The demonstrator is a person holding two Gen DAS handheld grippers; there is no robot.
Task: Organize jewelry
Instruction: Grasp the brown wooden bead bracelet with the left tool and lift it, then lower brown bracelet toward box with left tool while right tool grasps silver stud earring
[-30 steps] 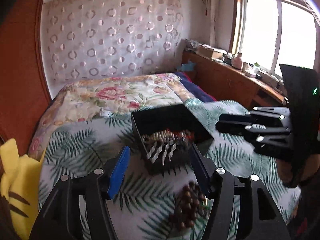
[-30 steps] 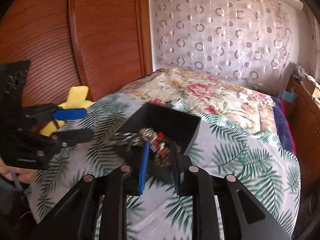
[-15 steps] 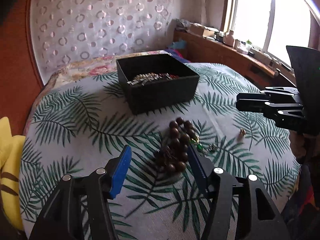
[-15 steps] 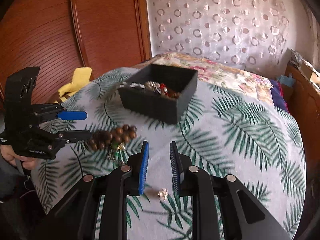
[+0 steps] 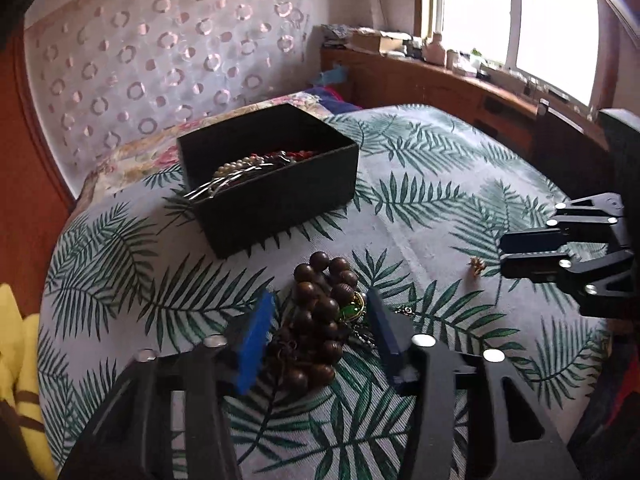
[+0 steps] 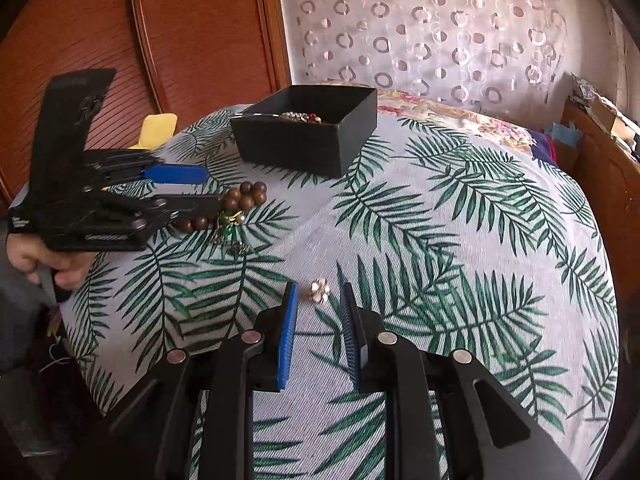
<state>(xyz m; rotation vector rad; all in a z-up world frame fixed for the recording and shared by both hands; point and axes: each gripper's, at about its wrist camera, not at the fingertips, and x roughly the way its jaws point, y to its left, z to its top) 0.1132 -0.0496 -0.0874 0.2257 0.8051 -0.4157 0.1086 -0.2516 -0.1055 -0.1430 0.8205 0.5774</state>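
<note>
Left hand-held gripper (image 5: 320, 312): jaws closing around the beads (image 5: 320, 320) on the leaf-print cloth (image 5: 420, 208), pads not yet touching. Black box (image 5: 276, 196) of jewelry beyond. Right hand-held gripper (image 6: 318, 308): jaws narrowly spread, empty, flower earring (image 6: 320, 290) between the tips, untouched; box (image 6: 308, 140) well beyond.

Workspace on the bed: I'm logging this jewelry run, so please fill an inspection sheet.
Surface: palm-leaf cloth.
Job's things: black box holding jewelry; wooden bead bracelet and flower earring lying on the cloth.
Clutter: yellow plush toy at the edge.
Grippers: left gripper closing around the beads, not pressing; right gripper open around the earring.
Cables: nothing seen.
Surroundings: wooden headboard, window.
</note>
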